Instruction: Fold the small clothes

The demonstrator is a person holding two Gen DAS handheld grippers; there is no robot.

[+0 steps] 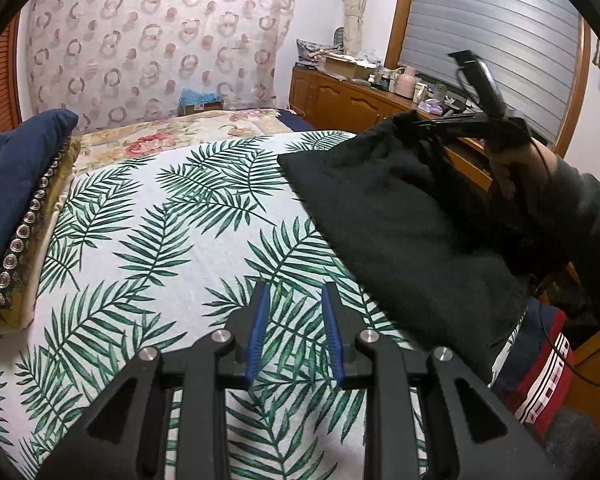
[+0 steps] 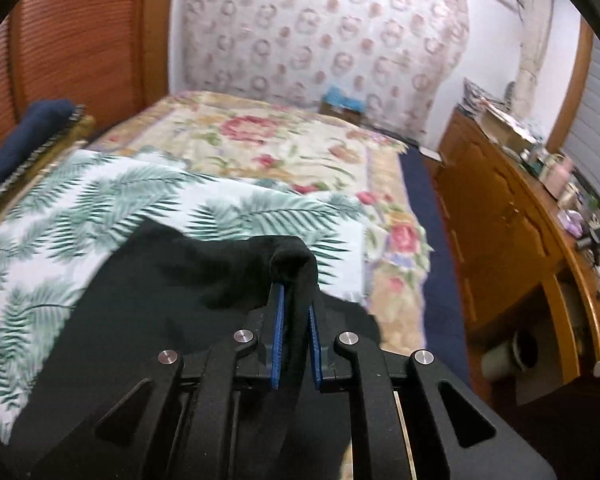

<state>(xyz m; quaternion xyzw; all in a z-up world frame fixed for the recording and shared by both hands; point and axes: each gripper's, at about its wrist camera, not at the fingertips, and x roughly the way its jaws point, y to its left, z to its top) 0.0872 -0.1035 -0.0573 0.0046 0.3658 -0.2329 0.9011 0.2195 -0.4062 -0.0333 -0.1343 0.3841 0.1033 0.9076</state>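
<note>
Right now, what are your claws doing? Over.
Right claw shut on black garment, lifting one edge. Left claw empty, part open over leaf-print sheet. Nothing in the way.

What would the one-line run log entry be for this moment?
step: lifting cloth edge | right gripper: shut on black cloth | left gripper: open, empty, over leaf-print sheet

The bed fills the lower left and centre of the left view, under a leaf-print sheet. Behind it, upper centre, lies a floral cover. A navy cushion sits on folded cloth at the left edge. A black garment lies partly on the sheet at right.
</note>
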